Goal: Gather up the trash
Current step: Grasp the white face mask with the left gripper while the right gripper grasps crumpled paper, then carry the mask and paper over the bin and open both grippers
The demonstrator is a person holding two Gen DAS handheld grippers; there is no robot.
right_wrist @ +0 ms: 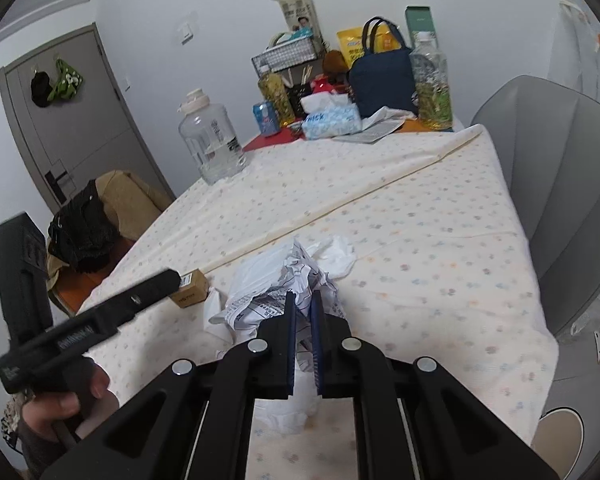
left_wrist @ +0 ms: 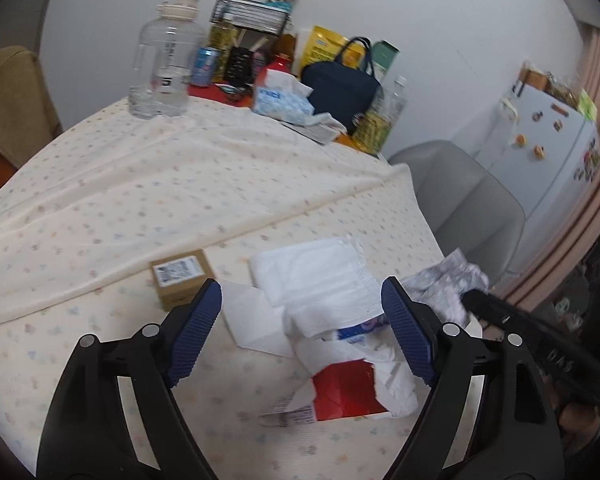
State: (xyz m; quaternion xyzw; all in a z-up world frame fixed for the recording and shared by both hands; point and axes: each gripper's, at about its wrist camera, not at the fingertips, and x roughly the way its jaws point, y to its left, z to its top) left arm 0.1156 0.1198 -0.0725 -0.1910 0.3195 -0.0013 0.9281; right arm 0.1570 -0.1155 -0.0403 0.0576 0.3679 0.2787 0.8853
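A heap of trash lies on the dotted tablecloth near the table's front edge: white tissues (left_wrist: 320, 276), a flat white paper (left_wrist: 252, 320), a red wrapper (left_wrist: 344, 392) and a crumpled printed paper (left_wrist: 444, 284). My left gripper (left_wrist: 302, 320) is open, its blue pads on either side of the tissues, just above them. My right gripper (right_wrist: 304, 308) is shut on the crumpled printed paper (right_wrist: 276, 300), at the right side of the heap. A small brown box (left_wrist: 180, 280) sits left of the heap; it also shows in the right wrist view (right_wrist: 190, 286).
At the table's far end stand a big clear water jug (left_wrist: 166, 68), a tissue pack (left_wrist: 280, 96), a navy bag (left_wrist: 340, 88), bottles and a can. A grey chair (left_wrist: 472, 200) is at the right side, a fridge (left_wrist: 540, 148) beyond it.
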